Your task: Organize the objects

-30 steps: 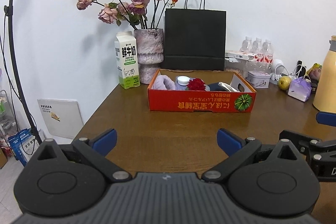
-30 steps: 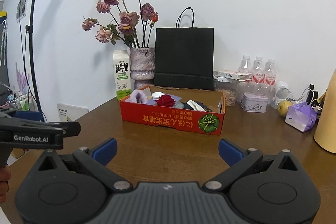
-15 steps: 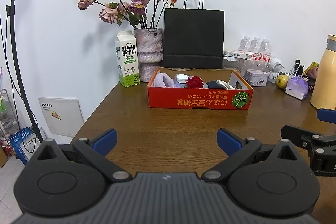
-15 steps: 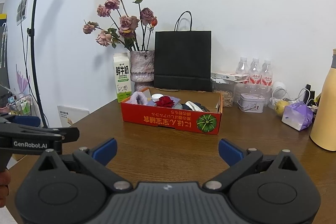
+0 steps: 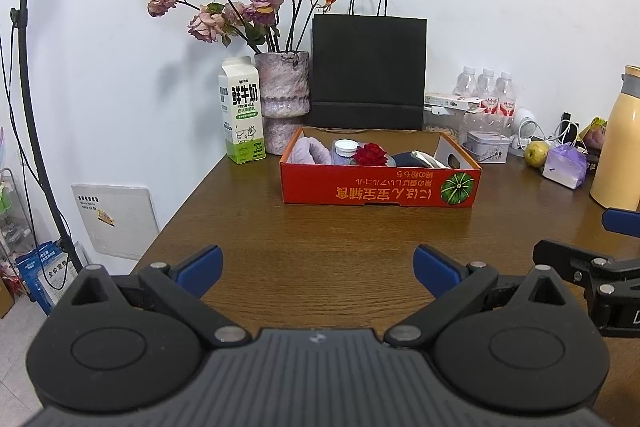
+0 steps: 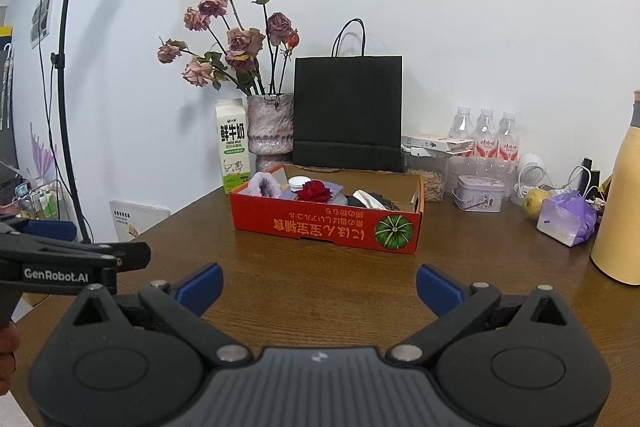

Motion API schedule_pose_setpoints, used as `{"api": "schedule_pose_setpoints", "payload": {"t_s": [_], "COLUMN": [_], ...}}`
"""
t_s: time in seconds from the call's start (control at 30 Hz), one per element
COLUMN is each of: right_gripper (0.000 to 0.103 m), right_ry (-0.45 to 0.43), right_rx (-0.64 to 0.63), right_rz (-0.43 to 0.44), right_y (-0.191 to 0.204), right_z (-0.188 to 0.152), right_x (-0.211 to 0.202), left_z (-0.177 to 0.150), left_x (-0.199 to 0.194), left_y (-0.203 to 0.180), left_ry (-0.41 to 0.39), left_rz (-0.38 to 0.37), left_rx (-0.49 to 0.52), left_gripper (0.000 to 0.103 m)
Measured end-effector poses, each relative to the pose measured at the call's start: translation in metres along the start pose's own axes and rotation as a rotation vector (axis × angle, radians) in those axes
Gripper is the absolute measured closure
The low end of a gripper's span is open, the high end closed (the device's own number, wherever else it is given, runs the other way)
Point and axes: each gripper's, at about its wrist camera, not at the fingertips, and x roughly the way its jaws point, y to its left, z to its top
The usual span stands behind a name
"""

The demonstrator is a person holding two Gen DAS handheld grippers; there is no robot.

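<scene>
A red cardboard box (image 5: 380, 187) (image 6: 326, 227) sits on the brown table toward the back. In it lie a lilac fluffy cloth (image 5: 310, 151), a white-capped jar (image 5: 345, 149), a red rose (image 5: 370, 154) (image 6: 315, 190) and a dark bundle with a white piece (image 5: 420, 159). My left gripper (image 5: 316, 269) is open and empty, low over the table's front. My right gripper (image 6: 319, 287) is open and empty, beside it on the right, also well short of the box.
Behind the box stand a milk carton (image 5: 241, 111), a vase of dried roses (image 5: 282, 95) and a black paper bag (image 5: 368, 71). To the right are water bottles (image 5: 486, 95), a tin (image 5: 488, 146), an apple (image 5: 536, 154), a purple pouch (image 5: 566, 169) and a yellow flask (image 5: 620, 147). A lamp stand (image 6: 64, 87) is left.
Both grippers have drawn back from the box, which looks smaller and farther away. Both stay open and empty.
</scene>
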Motion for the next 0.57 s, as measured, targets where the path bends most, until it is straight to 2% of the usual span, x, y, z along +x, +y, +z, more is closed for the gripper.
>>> {"api": "schedule_pose_setpoints", "payload": {"t_s": [0.57], "right_gripper": [0.000], "right_ry": [0.000], "right_rx": [-0.001], "right_rz": [0.000], "right_y": [0.0007], "right_z": [-0.0006], "right_x": [0.0004], "left_z": [-0.0011], "left_x": [0.0026], "left_y": [-0.0031], "left_ry": [0.016], "left_rz": [-0.027], "left_rx": [0.011], "left_gripper": [0.000]}}
